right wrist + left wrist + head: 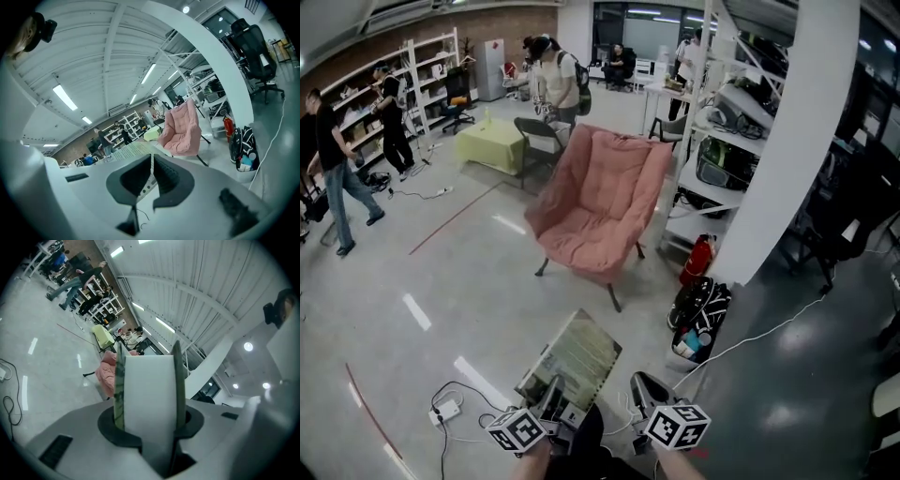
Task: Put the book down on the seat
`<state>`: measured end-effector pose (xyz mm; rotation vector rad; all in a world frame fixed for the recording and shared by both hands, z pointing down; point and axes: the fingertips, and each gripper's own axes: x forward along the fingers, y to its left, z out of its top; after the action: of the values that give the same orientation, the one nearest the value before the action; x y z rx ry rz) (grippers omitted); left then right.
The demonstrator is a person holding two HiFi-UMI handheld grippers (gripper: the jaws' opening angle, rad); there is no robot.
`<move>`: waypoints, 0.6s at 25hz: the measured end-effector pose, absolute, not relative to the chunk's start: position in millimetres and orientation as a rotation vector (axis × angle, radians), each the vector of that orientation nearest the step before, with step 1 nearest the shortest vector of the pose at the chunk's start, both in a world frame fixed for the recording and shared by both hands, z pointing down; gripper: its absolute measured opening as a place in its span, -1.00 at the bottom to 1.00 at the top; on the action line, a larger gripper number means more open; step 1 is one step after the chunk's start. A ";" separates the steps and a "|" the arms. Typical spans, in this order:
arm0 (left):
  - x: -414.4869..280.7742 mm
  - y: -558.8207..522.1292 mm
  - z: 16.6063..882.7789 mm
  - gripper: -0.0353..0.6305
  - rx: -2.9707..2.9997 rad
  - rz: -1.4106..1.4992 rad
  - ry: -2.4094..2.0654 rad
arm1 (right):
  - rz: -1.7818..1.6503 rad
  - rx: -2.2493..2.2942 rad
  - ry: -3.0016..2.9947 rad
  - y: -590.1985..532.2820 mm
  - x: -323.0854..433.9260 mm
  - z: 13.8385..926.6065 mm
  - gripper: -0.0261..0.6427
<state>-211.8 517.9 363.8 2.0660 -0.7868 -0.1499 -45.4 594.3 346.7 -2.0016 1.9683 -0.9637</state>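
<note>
Green-edged and white-paged, the book (150,394) is clamped upright in the left tongs (148,348), low over the glossy grey floor (469,272) and well short of the pink chair (600,192). The right tongs (152,159) are nearly closed on nothing, just beside the book. Past the chair, a white column (787,141), a red extinguisher (698,260) and an open dark bag (698,323) holding small items stand by cluttered shelving (712,169).

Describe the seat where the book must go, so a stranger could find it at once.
Start at the big white pillar. Left of it, past the white shelves, stands the chair. It is the only pink padded seat, on thin dark legs.
</note>
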 end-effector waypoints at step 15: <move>-151.2 411.6 372.8 -0.43 2.070 -0.175 -0.758 | -0.943 -2.013 1.945 488.0 9.6 354.0 -0.88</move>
<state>-151.2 411.6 372.8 2.0697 -0.7580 -0.1748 9.6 488.0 354.0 -2.0129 1.9452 -0.9431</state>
